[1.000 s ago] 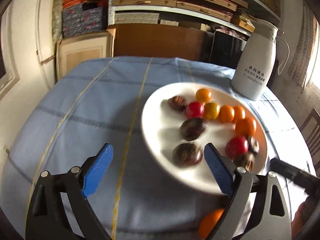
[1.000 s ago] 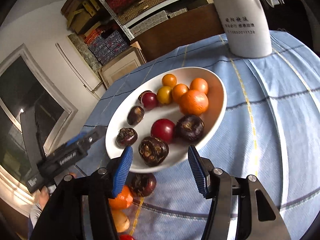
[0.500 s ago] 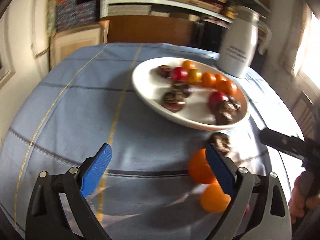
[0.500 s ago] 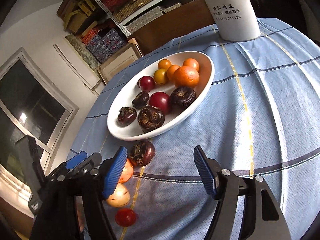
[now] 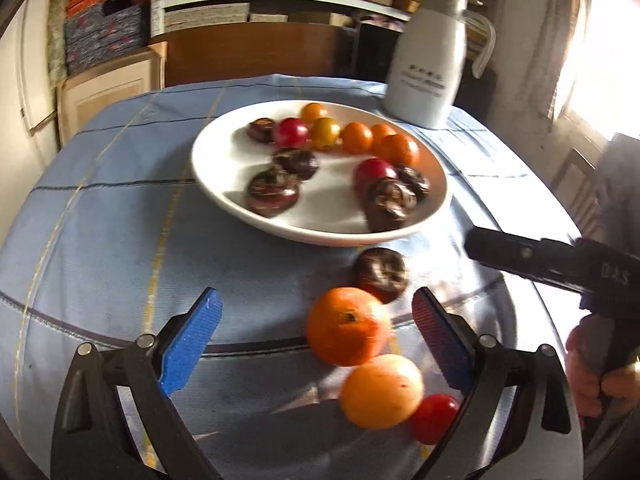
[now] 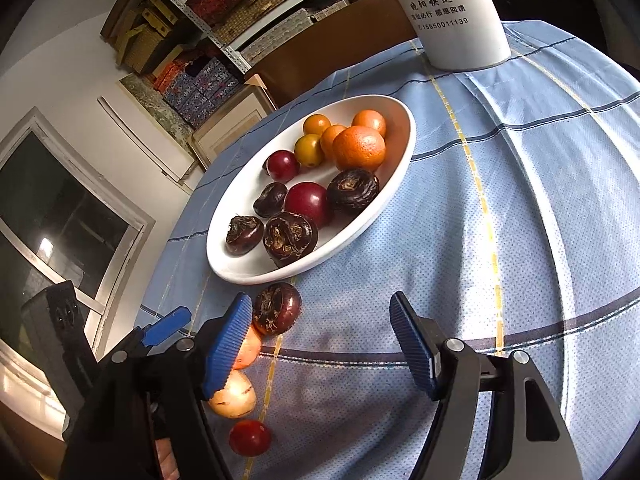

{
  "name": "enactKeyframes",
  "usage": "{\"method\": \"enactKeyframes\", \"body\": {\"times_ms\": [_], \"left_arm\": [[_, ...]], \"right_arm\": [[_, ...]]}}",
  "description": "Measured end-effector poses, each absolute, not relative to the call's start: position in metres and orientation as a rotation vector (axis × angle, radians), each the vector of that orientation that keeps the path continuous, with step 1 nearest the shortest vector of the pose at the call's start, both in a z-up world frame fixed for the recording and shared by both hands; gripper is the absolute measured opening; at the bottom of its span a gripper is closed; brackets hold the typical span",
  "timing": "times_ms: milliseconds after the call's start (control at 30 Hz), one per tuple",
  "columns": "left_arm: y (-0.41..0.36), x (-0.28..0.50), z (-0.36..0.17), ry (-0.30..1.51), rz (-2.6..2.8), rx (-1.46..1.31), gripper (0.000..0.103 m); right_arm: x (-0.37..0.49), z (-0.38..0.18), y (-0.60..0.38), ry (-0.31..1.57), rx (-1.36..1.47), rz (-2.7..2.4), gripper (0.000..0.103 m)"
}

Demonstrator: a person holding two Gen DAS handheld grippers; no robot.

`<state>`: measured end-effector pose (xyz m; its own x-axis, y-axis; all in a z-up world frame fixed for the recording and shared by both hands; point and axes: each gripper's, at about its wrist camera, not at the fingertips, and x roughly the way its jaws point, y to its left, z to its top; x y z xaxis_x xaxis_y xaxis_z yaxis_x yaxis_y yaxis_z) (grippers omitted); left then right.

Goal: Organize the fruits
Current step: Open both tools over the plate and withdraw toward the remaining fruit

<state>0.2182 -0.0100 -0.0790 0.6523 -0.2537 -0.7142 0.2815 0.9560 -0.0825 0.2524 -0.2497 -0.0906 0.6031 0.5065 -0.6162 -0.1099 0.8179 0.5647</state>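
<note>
A white oval plate [image 5: 224,192] [image 6: 394,196] on the blue cloth holds several dark water chestnuts, red tomatoes and small oranges. On the cloth in front of it lie a dark water chestnut [image 5: 381,274] [image 6: 277,309], an orange [image 5: 347,331], a pale yellow-orange fruit [image 5: 381,391] [image 6: 233,396] and a small red tomato [image 5: 433,418] [image 6: 249,437]. My left gripper [image 5: 316,340] is open and empty, with the orange between its fingers. My right gripper [image 6: 320,344] is open and empty, its left finger beside the loose chestnut.
A white thermos jug [image 5: 430,60] [image 6: 452,12] stands on the table behind the plate. Shelves of boxes and a wooden cabinet [image 5: 256,52] stand behind the table. The right gripper's body [image 5: 552,264] shows at the right of the left wrist view.
Both grippers have drawn back from the plate toward the near edge. The loose fruits on the cloth have come into view, now lying between and around the left gripper's fingers.
</note>
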Motion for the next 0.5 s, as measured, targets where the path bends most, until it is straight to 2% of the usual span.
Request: {"method": "enactKeyframes", "body": {"times_ms": [267,300,367,500], "left_arm": [[-0.018,0.225,-0.095,0.854,-0.246,0.130,0.093],[-0.016,0.226,-0.095,0.852,-0.241,0.124,0.092],[-0.012,0.228,-0.095,0.861,-0.255,0.107,0.080],[-0.001,0.227,-0.092,0.835,-0.184,0.132,0.078]], "right_arm": [[0.253,-0.092,-0.250,0.861,0.512,0.371,0.072],[0.253,-0.092,-0.250,0.862,0.512,0.370,0.072],[0.254,-0.092,-0.250,0.866,0.511,0.369,0.072],[0.253,-0.093,-0.251,0.866,0.518,0.364,0.072]]}}
